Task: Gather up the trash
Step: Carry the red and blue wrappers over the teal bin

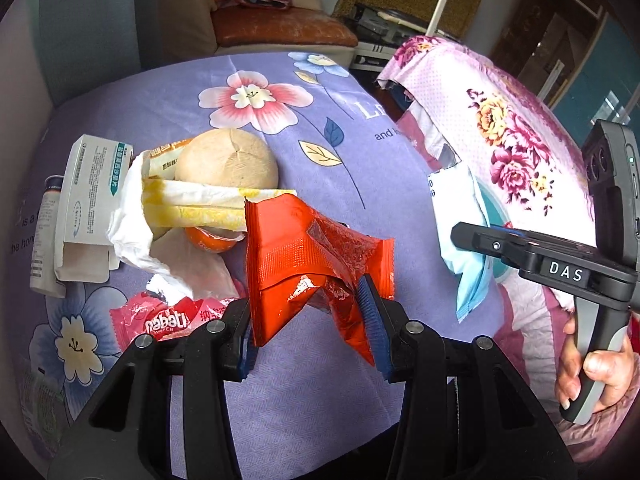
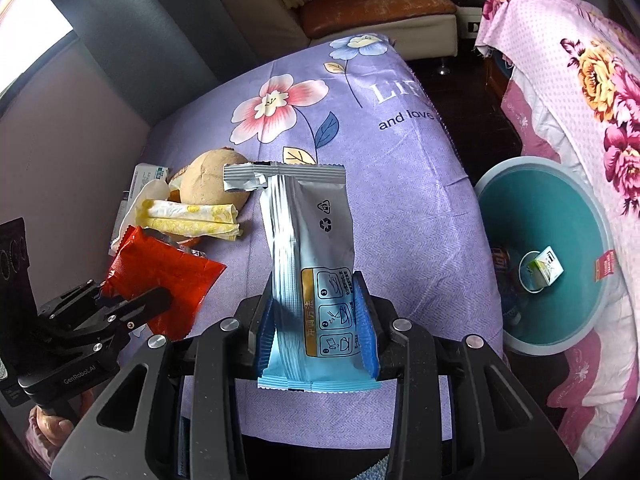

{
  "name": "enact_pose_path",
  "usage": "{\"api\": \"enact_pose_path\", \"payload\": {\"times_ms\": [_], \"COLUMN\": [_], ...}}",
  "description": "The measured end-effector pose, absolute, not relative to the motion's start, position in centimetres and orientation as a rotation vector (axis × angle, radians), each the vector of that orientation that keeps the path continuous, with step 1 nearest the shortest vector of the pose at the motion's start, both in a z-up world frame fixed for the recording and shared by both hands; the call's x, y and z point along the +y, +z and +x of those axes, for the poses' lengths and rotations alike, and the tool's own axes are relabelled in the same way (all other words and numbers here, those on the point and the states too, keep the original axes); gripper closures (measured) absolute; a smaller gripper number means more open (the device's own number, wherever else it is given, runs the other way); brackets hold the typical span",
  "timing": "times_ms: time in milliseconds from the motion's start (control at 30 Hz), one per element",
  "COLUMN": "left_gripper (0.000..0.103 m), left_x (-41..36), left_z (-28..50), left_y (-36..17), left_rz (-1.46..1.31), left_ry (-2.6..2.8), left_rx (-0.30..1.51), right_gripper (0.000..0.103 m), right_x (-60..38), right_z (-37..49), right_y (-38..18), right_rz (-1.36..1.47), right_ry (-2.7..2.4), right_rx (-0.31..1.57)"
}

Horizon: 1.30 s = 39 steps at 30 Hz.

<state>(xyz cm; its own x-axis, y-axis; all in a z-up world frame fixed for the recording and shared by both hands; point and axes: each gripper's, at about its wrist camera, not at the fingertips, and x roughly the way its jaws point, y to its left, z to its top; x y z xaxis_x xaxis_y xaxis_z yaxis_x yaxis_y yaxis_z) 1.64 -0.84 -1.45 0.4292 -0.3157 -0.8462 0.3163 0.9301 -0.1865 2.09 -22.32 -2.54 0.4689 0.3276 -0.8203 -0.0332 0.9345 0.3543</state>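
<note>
My left gripper [image 1: 310, 320] is shut on a crumpled red foil wrapper [image 1: 308, 248] and holds it above the purple floral tablecloth [image 1: 312, 120]. It also shows in the right wrist view [image 2: 160, 268]. My right gripper [image 2: 316, 320] is shut on a silver and light blue packet [image 2: 308, 240], held upright over the table. A teal trash bin [image 2: 560, 216] stands on the floor to the right, with small boxes and wrappers inside. More trash lies on the table: a yellow-stained tissue roll [image 1: 188, 204], a white medicine box [image 1: 92, 200], a pink Nabati wrapper [image 1: 168, 320].
A round tan coconut-like fruit [image 1: 228, 160] and an orange fruit [image 1: 212, 238] lie by the tissue. A pink floral cloth [image 2: 580, 100] covers furniture to the right of the bin. A sofa [image 2: 360, 12] stands behind the table.
</note>
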Motion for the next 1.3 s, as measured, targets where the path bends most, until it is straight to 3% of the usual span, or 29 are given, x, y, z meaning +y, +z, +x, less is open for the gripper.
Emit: {"api": "enact_pose_path", "payload": {"times_ms": [533, 933, 1300], "left_gripper": [0.057, 0.056, 0.056], "left_x": [-8.5, -18.6, -25.9], "left_z": [3.8, 5.3, 5.7], "left_y": [-2.0, -1.2, -3.8], "left_rz": [0.113, 0.221, 0.294], "left_ry": [-0.453, -0.565, -0.641], "left_rx": [1.077, 1.057, 1.104], "right_gripper": [0.07, 0.07, 0.069], "right_x": [-31.5, -40.8, -45.7], "right_z": [1.0, -1.0, -1.9], "right_y": [-2.3, -3.7, -5.5], "right_rz": [0.435, 0.568, 0.615], "right_ry": [0.106, -0.031, -0.104], "right_rx": [0.975, 0.925, 0.931]}}
